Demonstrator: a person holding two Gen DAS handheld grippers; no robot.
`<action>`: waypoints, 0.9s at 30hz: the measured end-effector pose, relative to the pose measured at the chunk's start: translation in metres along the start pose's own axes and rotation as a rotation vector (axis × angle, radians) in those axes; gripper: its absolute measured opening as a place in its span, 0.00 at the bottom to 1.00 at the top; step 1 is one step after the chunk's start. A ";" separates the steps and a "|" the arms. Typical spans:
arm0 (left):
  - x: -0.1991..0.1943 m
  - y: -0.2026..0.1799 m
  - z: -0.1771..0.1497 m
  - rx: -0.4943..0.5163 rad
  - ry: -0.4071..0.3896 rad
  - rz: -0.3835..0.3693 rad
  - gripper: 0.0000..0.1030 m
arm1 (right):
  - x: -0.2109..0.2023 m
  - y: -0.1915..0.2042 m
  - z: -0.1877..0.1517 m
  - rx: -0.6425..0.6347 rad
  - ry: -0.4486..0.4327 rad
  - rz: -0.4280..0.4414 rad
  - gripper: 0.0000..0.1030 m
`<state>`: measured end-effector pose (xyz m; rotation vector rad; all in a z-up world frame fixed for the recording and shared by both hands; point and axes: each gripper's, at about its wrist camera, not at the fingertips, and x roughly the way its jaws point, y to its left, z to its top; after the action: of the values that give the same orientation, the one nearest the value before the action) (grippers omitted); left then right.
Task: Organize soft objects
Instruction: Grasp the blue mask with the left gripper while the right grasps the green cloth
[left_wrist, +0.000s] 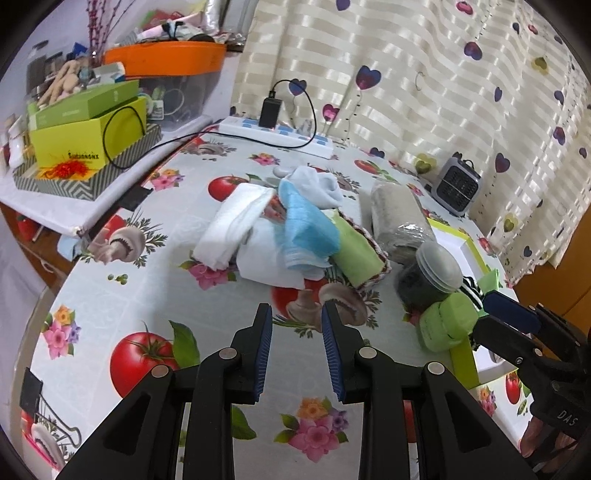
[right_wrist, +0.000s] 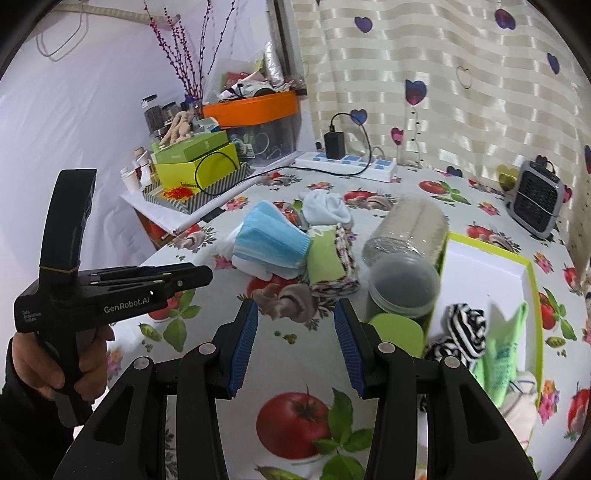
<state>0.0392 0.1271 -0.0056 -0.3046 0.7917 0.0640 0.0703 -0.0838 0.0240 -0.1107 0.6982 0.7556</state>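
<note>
A pile of soft things lies mid-table: white cloths (left_wrist: 236, 229), blue face masks (left_wrist: 306, 229) (right_wrist: 273, 240), pale socks (left_wrist: 317, 186) (right_wrist: 327, 206) and a green cloth (left_wrist: 356, 251) (right_wrist: 325, 258) on a knitted piece. A white box with a lime rim (right_wrist: 532, 280) at the right holds a striped sock (right_wrist: 465, 328) and a green cloth (right_wrist: 502, 354). My left gripper (left_wrist: 296, 317) is open and empty, short of the pile. My right gripper (right_wrist: 295, 314) is open and empty, beside a green roll (right_wrist: 400, 328) (left_wrist: 443, 325).
A dark lidded jar (right_wrist: 404, 286) and a clear jar on its side (right_wrist: 406, 229) lie by the box. A power strip (left_wrist: 277, 134) with cable and a small heater (left_wrist: 456, 182) stand at the back. Stacked boxes (left_wrist: 92, 125) crowd the left shelf.
</note>
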 end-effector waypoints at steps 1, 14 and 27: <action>0.001 0.002 0.001 -0.003 0.000 -0.002 0.26 | 0.003 0.000 0.001 -0.003 0.004 0.001 0.43; 0.026 0.001 0.041 0.006 -0.037 -0.061 0.36 | 0.048 -0.002 0.025 -0.028 0.059 -0.014 0.43; 0.074 0.004 0.055 0.000 0.014 -0.093 0.33 | 0.084 -0.010 0.038 -0.051 0.134 -0.062 0.43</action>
<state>0.1283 0.1426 -0.0222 -0.3414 0.7907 -0.0253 0.1409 -0.0293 -0.0003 -0.2300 0.7999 0.7107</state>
